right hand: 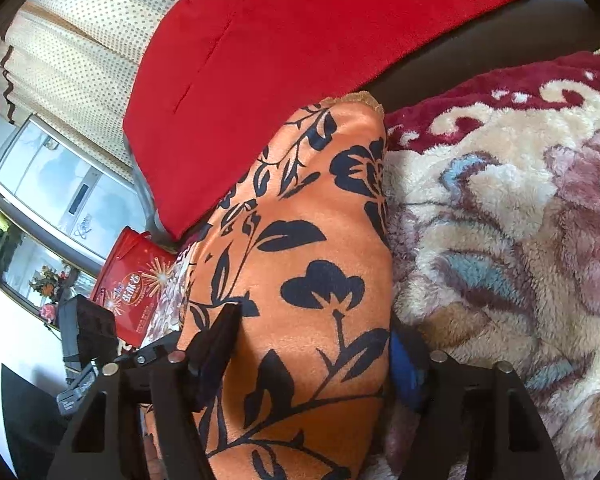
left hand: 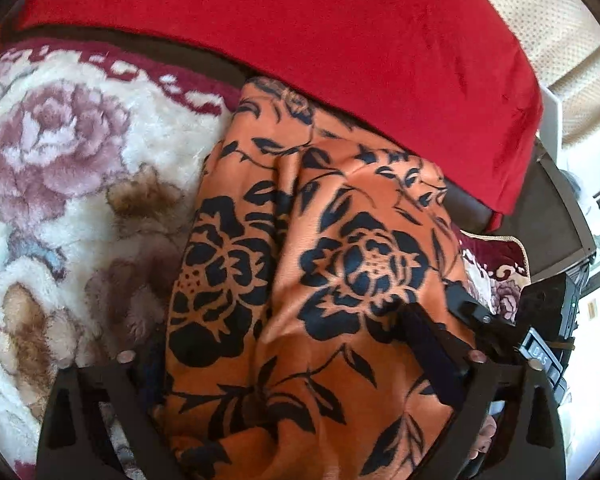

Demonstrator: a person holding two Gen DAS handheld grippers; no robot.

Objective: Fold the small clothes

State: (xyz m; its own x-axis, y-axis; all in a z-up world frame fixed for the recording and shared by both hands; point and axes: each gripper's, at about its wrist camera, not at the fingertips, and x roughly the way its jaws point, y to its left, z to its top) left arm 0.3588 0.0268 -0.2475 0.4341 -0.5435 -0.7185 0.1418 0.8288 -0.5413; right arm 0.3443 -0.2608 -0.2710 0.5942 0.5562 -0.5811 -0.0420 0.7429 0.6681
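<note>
Black gripper fingers frame the bottom of both wrist views, and between them we see the orange garment with black flowers [left hand: 320, 272]. It lies bunched on the plush floral blanket [left hand: 60, 200], along that blanket's far edge, its top end against the red cushion [left hand: 300, 40].

Our left gripper [left hand: 300, 360] stands wide, straddling the cloth; whether its pads press the fabric we cannot tell. Our right gripper [right hand: 308, 344] is about half open with the cloth filling the gap, its left finger [right hand: 216, 336] lying against the fabric; a firm grip we cannot confirm.

We judge the fold is mid-way: the garment looks doubled lengthwise but lumpy. Next we would need both grippers to pinch the near edge securely, then carry it toward the cushion end, keeping layers aligned.
</note>
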